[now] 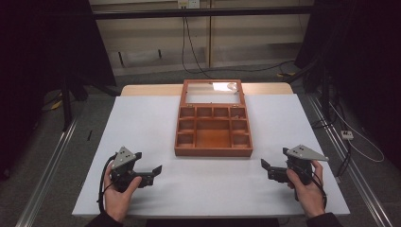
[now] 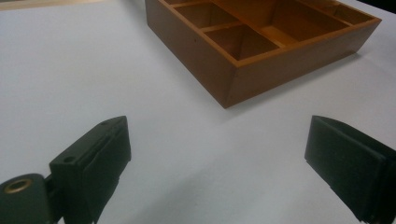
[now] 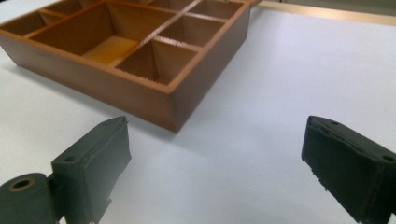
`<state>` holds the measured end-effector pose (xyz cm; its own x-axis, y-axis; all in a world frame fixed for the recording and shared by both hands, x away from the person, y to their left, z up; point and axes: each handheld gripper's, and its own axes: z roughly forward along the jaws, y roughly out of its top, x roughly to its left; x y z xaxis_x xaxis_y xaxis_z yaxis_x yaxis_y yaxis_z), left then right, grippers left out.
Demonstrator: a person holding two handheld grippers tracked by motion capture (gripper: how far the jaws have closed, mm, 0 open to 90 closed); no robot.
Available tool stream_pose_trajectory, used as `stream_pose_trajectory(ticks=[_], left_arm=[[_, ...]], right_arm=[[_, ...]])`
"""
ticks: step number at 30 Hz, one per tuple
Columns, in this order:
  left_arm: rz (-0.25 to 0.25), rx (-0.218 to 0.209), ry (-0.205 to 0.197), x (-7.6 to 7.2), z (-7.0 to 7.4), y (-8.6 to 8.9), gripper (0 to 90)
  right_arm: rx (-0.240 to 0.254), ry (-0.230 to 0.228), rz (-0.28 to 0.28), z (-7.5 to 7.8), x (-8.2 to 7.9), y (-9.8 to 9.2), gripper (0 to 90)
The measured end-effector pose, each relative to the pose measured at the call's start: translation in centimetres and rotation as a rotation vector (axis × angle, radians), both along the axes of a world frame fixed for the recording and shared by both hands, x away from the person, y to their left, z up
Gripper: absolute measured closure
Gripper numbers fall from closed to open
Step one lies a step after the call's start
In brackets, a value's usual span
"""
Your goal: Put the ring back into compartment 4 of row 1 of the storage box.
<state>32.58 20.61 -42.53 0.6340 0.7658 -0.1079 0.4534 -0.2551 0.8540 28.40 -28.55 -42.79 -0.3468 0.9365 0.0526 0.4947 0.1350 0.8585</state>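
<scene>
A shallow brown wooden tray divided into square compartments [image 1: 213, 150] sits at the middle of the white counter [image 1: 142, 123], its hinged lid standing open at the far side. The left tool [image 1: 149, 169] rests near the counter's front edge, to the left of the tray's near left corner and apart from it, jaws spread wide with nothing between them. The right tool [image 1: 267, 169] mirrors it off the tray's near right corner, jaws equally wide and empty.

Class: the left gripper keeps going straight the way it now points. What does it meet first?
Probably the near left corner of the wooden box: between the open left gripper and that corner lies bare white table. Depth is unclear.
</scene>
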Motion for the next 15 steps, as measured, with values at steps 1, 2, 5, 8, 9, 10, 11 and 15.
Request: stream_pose_trajectory(ticks=[1,2,5,8,9,10,11,15], left_arm=[[0.003,-0.002,-0.001,0.0,0.0,0.0,6.9],[0.004,-0.002,0.000,0.0,0.0,0.1,6.7],[0.006,0.000,0.000,0.0,0.0,0.1,6.6],[0.011,-0.002,0.001,0.0,0.0,0.1,6.4],[0.011,-0.002,0.001,0.0,0.0,0.1,6.4],[0.009,-0.008,0.001,0.0,0.0,0.2,6.4],[0.012,-0.006,0.002,0.0,0.0,0.2,6.4],[0.010,-0.006,0.002,0.1,0.0,0.2,6.4]], right_arm=[[-0.002,0.004,-0.002,-0.1,-0.1,-0.1,8.0],[-0.002,0.006,-0.002,-0.2,-0.3,-0.1,7.9],[0.002,0.004,-0.013,-0.7,-0.8,-0.4,7.8],[0.010,0.001,-0.030,-1.3,-1.1,-0.6,8.0],[0.022,0.003,-0.035,-1.4,-1.2,-0.6,8.2],[0.032,0.006,-0.036,-1.4,-1.2,-0.6,8.2],[0.030,0.000,-0.041,-1.4,-1.2,-0.5,8.3],[0.012,0.002,-0.035,-1.8,-1.2,-0.3,8.3]])
